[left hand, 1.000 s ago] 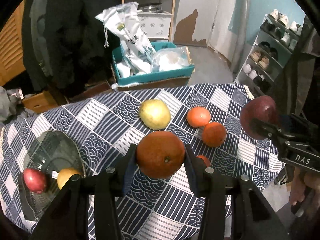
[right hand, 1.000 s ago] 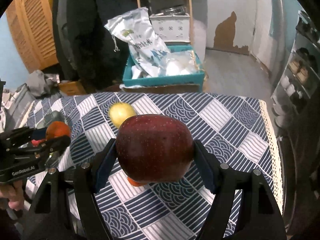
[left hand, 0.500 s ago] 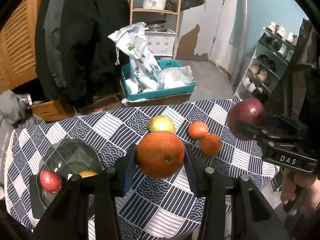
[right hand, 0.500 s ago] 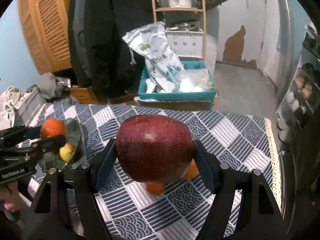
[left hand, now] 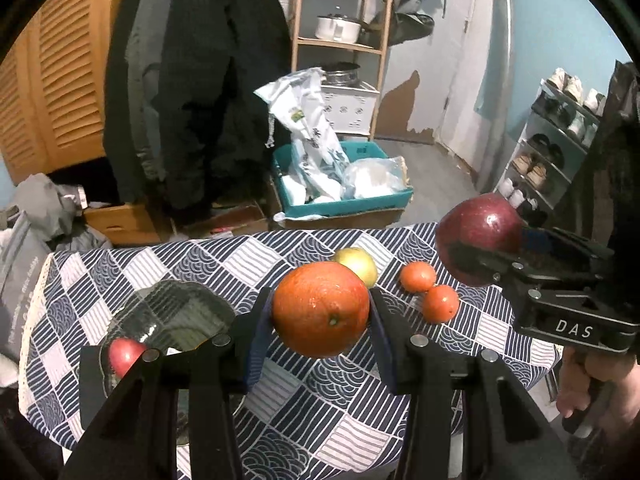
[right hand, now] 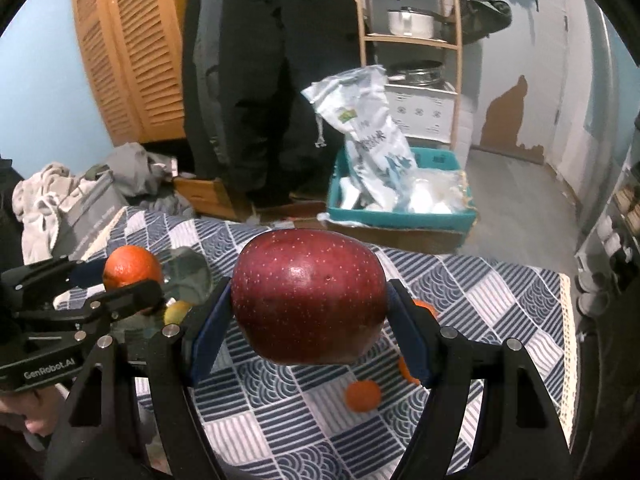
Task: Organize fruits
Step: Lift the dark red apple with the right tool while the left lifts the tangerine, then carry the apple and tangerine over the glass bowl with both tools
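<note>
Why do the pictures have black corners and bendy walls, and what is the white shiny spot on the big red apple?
Both wrist views use a fisheye lens, so the corners go black and the wooden shelf looks curved. In the right wrist view the spot on the big dark red apple is glare from a light. In the left wrist view the round orange looks sharp.

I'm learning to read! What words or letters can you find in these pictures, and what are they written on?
"DAS": white letters on the side of the right gripper.
"GenRobot.AI": white letters on the side of the left gripper.
White bag in the teal box: printed letters and a green label, too blurred to read.
Grey bag beside the table: pale writing, too blurred to read.
</note>
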`<state>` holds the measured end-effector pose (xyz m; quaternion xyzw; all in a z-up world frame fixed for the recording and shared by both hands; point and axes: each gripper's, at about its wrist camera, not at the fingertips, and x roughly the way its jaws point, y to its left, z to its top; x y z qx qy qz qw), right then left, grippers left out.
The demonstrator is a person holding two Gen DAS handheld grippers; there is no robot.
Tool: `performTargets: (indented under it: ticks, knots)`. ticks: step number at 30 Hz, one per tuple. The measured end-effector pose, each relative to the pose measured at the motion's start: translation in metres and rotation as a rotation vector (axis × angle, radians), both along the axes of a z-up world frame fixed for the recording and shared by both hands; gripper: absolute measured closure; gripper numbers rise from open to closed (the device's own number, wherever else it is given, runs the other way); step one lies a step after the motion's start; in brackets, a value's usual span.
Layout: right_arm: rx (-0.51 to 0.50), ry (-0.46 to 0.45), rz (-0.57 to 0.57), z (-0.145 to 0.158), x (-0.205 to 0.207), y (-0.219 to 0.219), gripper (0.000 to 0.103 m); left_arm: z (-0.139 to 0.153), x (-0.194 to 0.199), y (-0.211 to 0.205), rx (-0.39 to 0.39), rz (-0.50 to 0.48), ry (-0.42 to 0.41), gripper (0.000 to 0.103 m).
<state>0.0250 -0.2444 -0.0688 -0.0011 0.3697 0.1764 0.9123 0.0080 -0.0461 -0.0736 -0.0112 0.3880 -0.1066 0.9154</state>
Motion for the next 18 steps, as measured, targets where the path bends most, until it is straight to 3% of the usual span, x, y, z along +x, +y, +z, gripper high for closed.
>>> performTargets:
  ticks: [18]
  knots:
    - [0.014, 0.033, 0.119, -0.004, 0.017, 0.077, 0.028, -0.016, 0.0, 0.083, -0.016, 0.167, 0.028, 0.057]
